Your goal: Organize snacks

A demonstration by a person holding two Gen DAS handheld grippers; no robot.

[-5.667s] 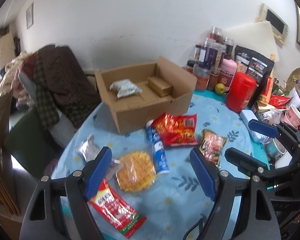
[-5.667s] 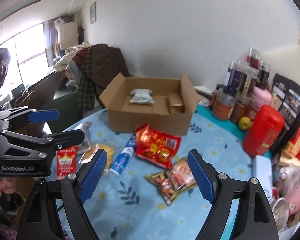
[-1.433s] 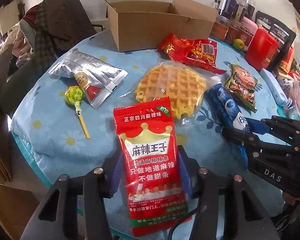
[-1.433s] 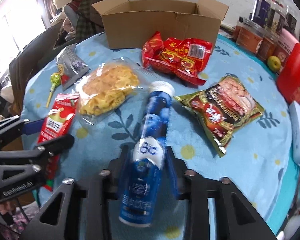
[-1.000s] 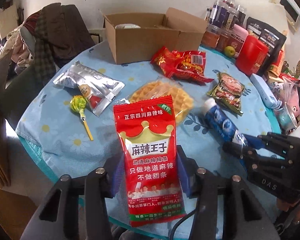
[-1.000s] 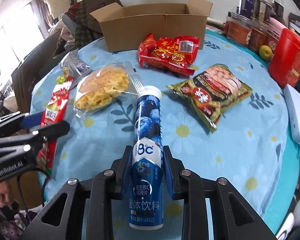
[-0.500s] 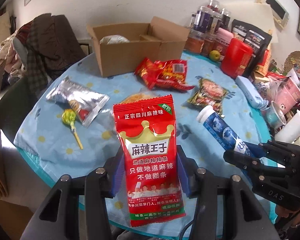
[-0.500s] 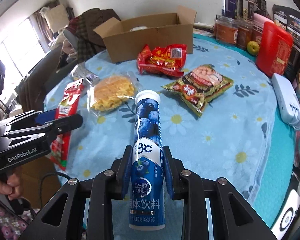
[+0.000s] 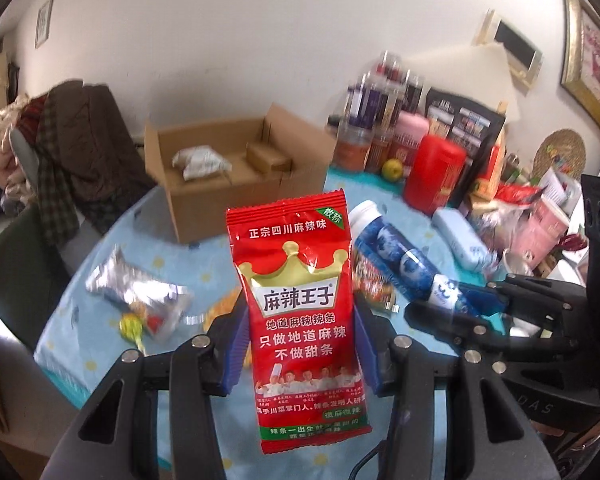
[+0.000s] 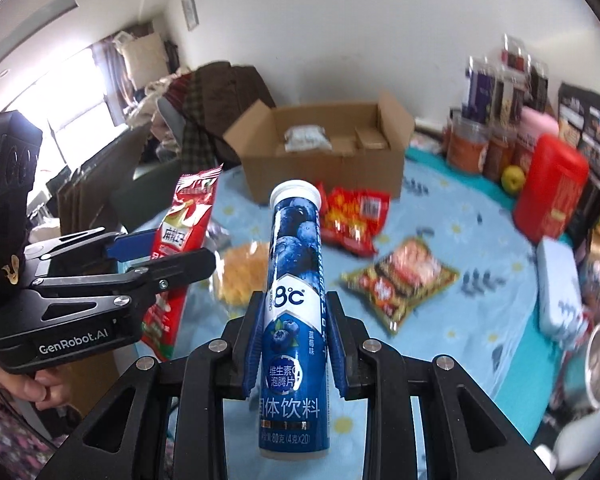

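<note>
White wall backs a round table under a blue daisy-print cloth, with a chair heaped with coats at nine o'clock in the left wrist view.

Going left to right in that view: a silver pouch and a lollipop lie on the cloth at eight o'clock. An open cardboard box stands at eleven o'clock with a white packet and a small brown carton inside. Dead centre, the left gripper is clamped on a red sachet, held upright clear of the table, its blue pads pressing both edges. At two o'clock stand jars, a green apple and a red canister. At three o'clock the right gripper shows from the side.

In the right wrist view, a hand at eight o'clock carries the left gripper with the sachet. At centre the right gripper is closed tight on a blue tube, white cap at twelve o'clock, held above the cloth. Beneath lie a waffle, a red bag just in front of the box, and a gold-edged snack bag at three o'clock.
</note>
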